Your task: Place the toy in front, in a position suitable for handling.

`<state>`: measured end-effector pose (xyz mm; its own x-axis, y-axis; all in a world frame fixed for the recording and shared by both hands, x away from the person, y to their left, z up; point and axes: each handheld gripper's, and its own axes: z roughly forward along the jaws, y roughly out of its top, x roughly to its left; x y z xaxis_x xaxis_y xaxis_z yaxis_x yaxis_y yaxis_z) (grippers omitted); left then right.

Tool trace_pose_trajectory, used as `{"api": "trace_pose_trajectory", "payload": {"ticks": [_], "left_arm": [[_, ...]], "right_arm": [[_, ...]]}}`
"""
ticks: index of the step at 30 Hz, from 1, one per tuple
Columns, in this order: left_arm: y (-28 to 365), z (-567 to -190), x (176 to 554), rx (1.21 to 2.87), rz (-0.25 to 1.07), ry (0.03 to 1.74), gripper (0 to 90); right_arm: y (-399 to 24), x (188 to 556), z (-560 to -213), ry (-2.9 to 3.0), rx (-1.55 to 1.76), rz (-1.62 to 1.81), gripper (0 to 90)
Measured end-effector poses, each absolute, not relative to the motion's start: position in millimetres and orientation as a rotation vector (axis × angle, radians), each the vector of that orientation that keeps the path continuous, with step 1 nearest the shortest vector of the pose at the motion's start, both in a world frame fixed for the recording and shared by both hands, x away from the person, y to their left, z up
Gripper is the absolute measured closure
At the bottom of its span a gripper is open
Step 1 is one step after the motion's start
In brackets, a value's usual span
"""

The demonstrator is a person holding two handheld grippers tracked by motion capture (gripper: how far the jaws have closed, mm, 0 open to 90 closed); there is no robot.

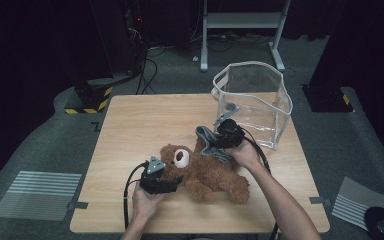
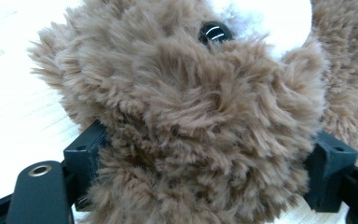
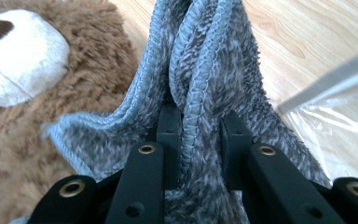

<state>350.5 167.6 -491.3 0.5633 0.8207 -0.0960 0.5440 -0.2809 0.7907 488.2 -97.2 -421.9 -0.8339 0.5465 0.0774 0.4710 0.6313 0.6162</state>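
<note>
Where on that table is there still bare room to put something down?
The widest bare patch is the far left of the table, between the far-left corner and the teddy bear. A strip along the near edge, right of the bear's legs, is free too. It is crowded mid-right, where the bear, the grey cloth and the clear bag bunch together.

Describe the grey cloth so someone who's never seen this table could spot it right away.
On the wooden table, look just in front of the clear plastic bag. The grey cloth hangs bunched in the right gripper beside the brown teddy bear; it alone is grey with stitched edges.
</note>
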Motion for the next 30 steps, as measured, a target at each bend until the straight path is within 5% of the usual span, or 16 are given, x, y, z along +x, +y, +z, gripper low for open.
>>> {"api": "trace_pose_trajectory", "payload": {"ticks": [30], "left_arm": [[170,-498,350,1.993,0.406,1.106,15.2]], "right_arm": [[-67,499,-420,2.777,0.776,0.961,74.2]]}}
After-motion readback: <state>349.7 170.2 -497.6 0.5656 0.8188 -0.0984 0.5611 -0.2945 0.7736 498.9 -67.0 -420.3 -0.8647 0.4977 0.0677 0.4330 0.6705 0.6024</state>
